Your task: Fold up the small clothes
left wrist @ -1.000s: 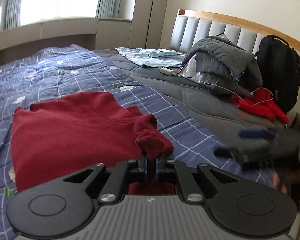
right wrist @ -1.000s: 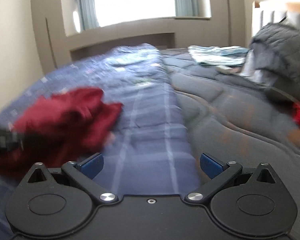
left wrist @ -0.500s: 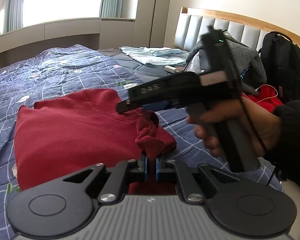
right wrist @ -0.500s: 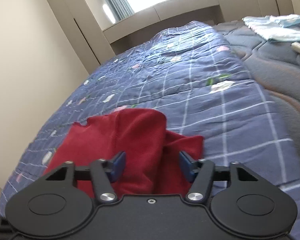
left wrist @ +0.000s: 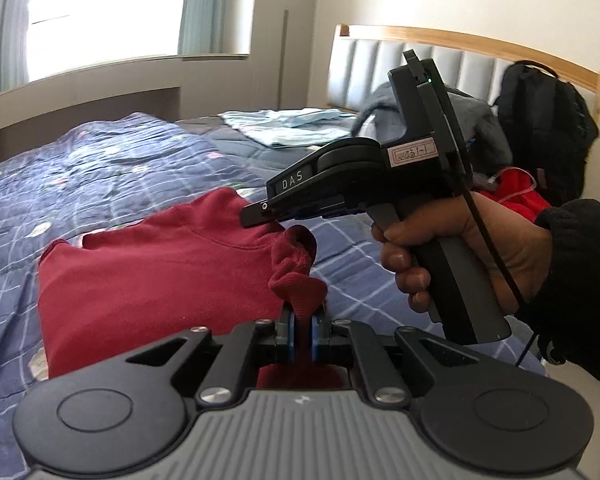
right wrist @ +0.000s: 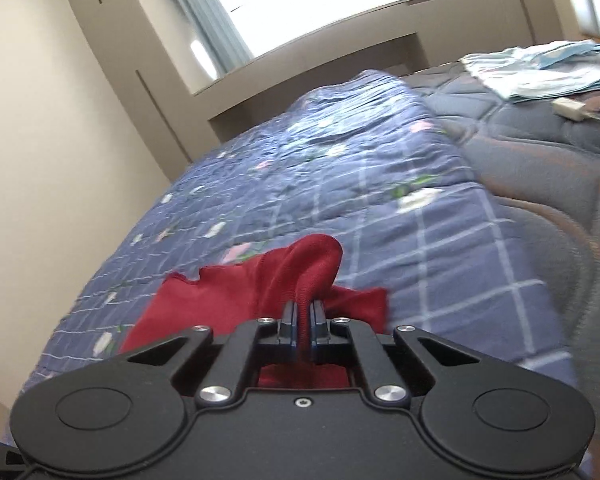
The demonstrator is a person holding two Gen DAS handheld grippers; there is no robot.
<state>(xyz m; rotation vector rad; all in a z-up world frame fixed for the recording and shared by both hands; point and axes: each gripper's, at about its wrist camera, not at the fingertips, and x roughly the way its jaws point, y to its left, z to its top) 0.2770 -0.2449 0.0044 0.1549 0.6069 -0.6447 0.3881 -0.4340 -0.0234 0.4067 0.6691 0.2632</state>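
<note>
Spreading across most of the room, the bed (left wrist: pixel 148 168) carries a blue quilt (right wrist: pixel 340 184) stitched in a pale grid with small flower patches, puffy and slightly rumpled; beyond it lies a plain grey padded cover (right wrist: pixel 540 152). At the far end stands a wood-framed headboard (left wrist: pixel 380 52) with grey upholstered panels, a black backpack (left wrist: pixel 548 120) leaning against it, a grey quilted jacket (left wrist: pixel 484 124) slumped beside that, and a bright red garment (left wrist: pixel 520 196) below. A pale blue cloth (left wrist: pixel 292 124) lies flat farther up the bed.

The piece being worked is a dark red top (left wrist: pixel 152 280), soft knit with a ribbed edge, lying mostly flat on the quilt near the bed's near edge. Its body is smoothed out, neckline seam showing, but I would say folding has barely begun: only the near right corner is lifted into a crumpled peak, and no clean fold lies across the body yet. The lift, the carry across and any second fold look to be still ahead.

The left gripper (left wrist: pixel 301 330) is clamped on that ribbed corner, red cloth pinched between its blue pads. The right gripper (right wrist: pixel 303 326), held in a hand (left wrist: pixel 460 256) in a black sleeve (left wrist: pixel 580 280), is likewise closed on a bunched ridge of the top, fabric rising out of its pads in a rounded hump.
</note>
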